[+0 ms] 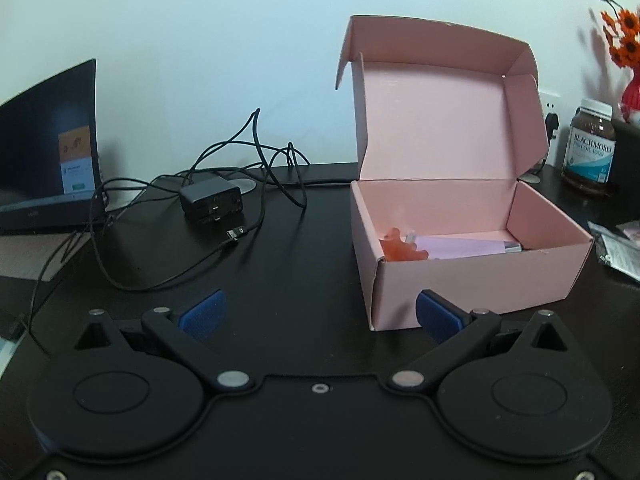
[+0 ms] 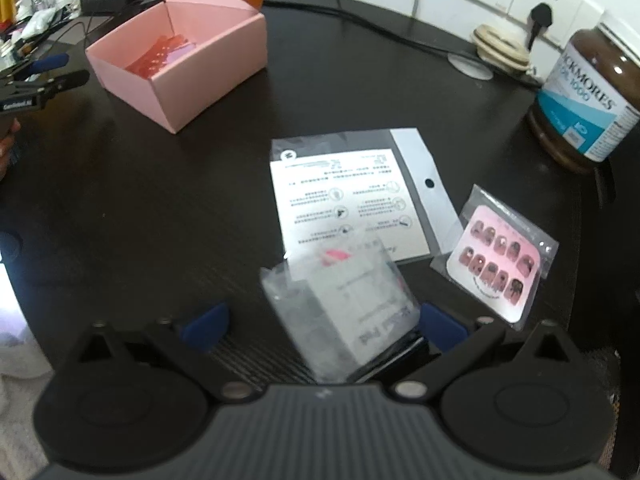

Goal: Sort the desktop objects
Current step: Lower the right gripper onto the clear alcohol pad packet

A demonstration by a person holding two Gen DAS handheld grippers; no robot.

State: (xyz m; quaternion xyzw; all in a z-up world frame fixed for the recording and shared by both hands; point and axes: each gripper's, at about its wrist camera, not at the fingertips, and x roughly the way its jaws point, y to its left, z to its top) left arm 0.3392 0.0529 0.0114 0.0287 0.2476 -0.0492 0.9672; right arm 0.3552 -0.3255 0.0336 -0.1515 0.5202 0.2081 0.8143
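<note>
Two wrist-camera views over a dark, near-black desk (image 1: 304, 264).

Left wrist view: the left gripper (image 1: 319, 316) fills the bottom of the frame, its two blue-padded fingers spread wide apart with nothing between them. Just beyond the right finger, in the centre right of the frame, stands an open pink cardboard box (image 1: 472, 276) with its lid tipped upright behind it. Inside the box, toward its lower left, lie an orange item (image 1: 400, 250) and a pale pink tube (image 1: 468, 249). At centre left a black power adapter (image 1: 211, 199) sits among tangled black cables (image 1: 256, 148). A laptop (image 1: 48, 152) with its screen lit is at the far left edge. At the right edge stand a brown supplement jar (image 1: 590, 148) and, above it, orange flowers (image 1: 624, 36) in a red vase.

Right wrist view: the right gripper (image 2: 324, 326) fills the bottom of the frame, fingers held apart around a small clear plastic packet (image 2: 344, 316), blurred and tilted, which sits between the pads; whether the pads press on it cannot be told. Just above it lies a flat clear bag with a printed instruction sheet (image 2: 348, 200). To the lower right of that is a packet of press-on nails (image 2: 496, 264) on a pink card. The pink box appears in the upper left, the jar at the upper right, and the left gripper at the far left edge
</note>
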